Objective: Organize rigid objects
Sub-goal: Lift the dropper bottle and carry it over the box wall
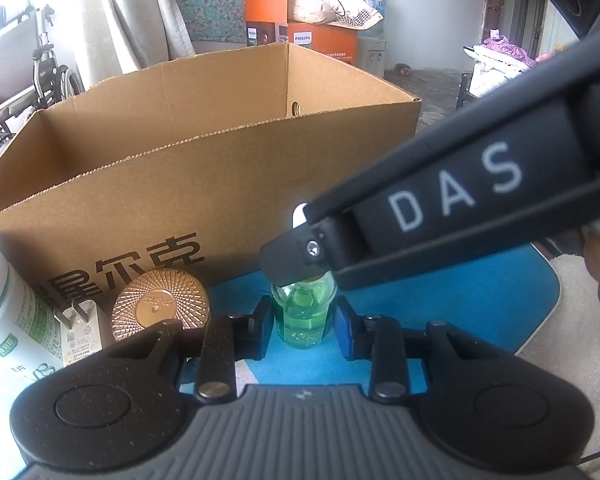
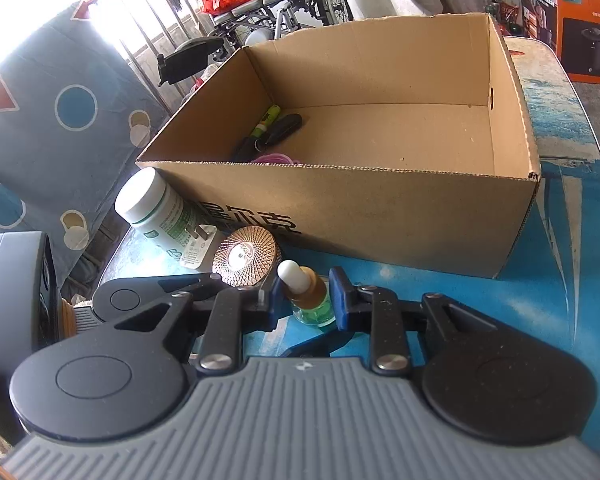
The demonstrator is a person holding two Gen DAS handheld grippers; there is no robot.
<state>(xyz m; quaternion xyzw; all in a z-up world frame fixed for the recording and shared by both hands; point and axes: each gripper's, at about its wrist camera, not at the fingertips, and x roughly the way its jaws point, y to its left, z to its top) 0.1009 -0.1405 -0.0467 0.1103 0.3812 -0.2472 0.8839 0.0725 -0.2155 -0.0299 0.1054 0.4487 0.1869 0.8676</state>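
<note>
In the left wrist view, the right gripper (image 1: 296,264) crosses from two o'clock and covers the neck and cap of the green dropper bottle (image 1: 303,316). The white jar (image 1: 8,312) is cut off at the nine o'clock edge. In the right wrist view, the cardboard box (image 2: 380,216) front wall hides the lower parts of the pens and pink cord (image 2: 278,158) inside. Label print on the jar is too small to read.

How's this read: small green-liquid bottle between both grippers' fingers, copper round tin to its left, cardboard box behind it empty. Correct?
Not empty. The right wrist view shows the cardboard box holding a green marker, a dark object and a pink cord at its left end. The rest holds: bottle between the fingers of left gripper and right gripper, copper tin to its left.
</note>
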